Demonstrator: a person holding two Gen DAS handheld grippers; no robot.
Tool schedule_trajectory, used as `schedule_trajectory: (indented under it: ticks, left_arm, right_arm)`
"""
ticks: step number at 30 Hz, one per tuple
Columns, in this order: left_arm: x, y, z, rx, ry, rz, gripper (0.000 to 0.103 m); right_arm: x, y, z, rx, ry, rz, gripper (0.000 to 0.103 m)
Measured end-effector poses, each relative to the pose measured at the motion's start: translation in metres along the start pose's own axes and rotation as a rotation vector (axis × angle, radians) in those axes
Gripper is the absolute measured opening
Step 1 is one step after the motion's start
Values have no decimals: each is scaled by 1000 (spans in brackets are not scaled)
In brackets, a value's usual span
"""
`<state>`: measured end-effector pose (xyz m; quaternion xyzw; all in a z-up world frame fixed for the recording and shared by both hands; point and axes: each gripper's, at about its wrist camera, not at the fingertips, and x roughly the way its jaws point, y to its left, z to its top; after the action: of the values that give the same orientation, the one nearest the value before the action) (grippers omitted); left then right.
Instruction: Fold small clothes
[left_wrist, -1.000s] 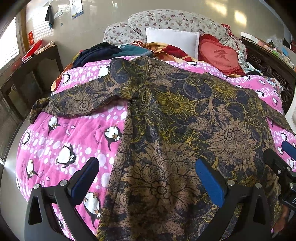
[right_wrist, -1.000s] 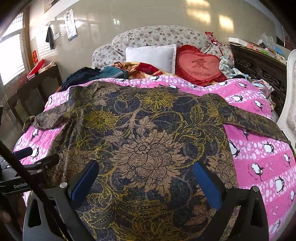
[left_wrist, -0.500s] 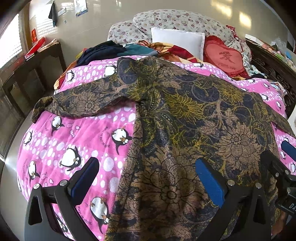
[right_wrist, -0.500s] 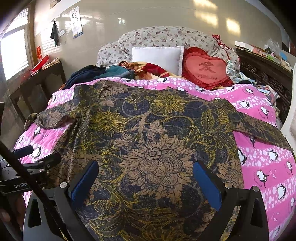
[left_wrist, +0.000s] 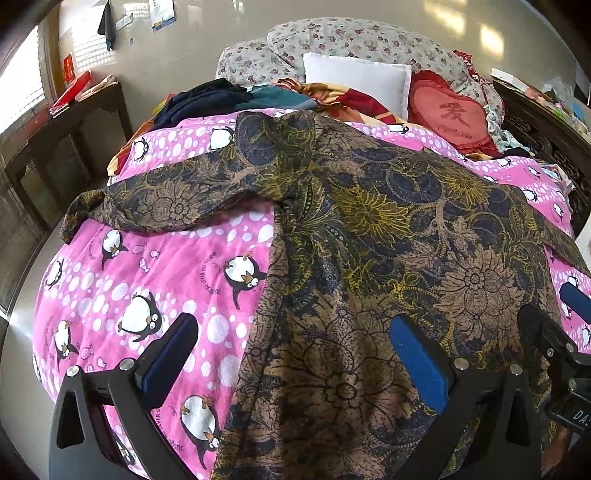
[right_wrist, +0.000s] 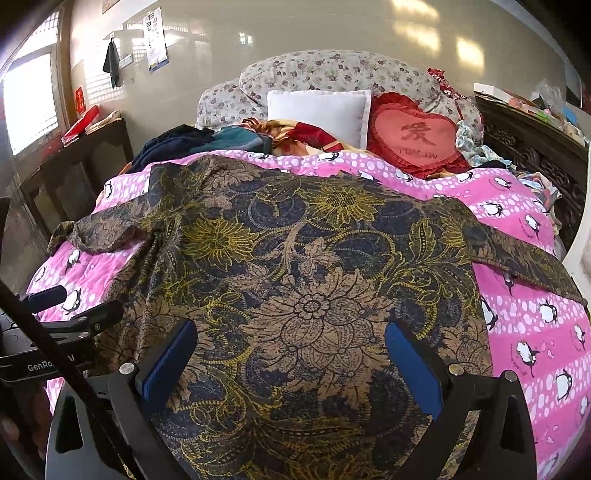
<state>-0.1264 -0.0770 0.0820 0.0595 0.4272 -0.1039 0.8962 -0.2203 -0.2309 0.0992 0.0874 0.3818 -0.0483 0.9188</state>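
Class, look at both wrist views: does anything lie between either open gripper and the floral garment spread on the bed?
Nothing visible does. The left gripper and right gripper both hover open directly over the floral garment.

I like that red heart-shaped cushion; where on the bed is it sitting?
The red heart cushion leans at the head of the bed, right of the white pillow, against the flowered bolster and beyond the pink penguin quilt.

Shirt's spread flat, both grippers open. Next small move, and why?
Probably bring the left hand-held gripper forward to pinch the floral shirt at its left side edge, starting the first fold. The shirt lies spread on the penguin blanket with its left sleeve stretched out, and both the left and right hand-held gripper are open, holding nothing.
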Motion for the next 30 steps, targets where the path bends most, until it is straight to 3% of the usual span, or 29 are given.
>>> schedule_trajectory:
  ticks: [11,17,21,26,30]
  left_arm:
    - [8,11,1,-17,14,-5,103]
    - [10,60,9,-82,16,-9,103]
    - [14,122,16,-206,25,41,103]
    - [25,226,23,-511,18,65,103]
    - [34,285,36,-681,-29,75,103]
  right_arm:
    - [9,9,3,-22,8,3,103]
    - [22,27,15,-70,16,26,103]
    - [33,48,25,-98,17,69,103]
    - [49,76,35,-128,34,132,103]
    - [60,98,40,-167,41,152,103]
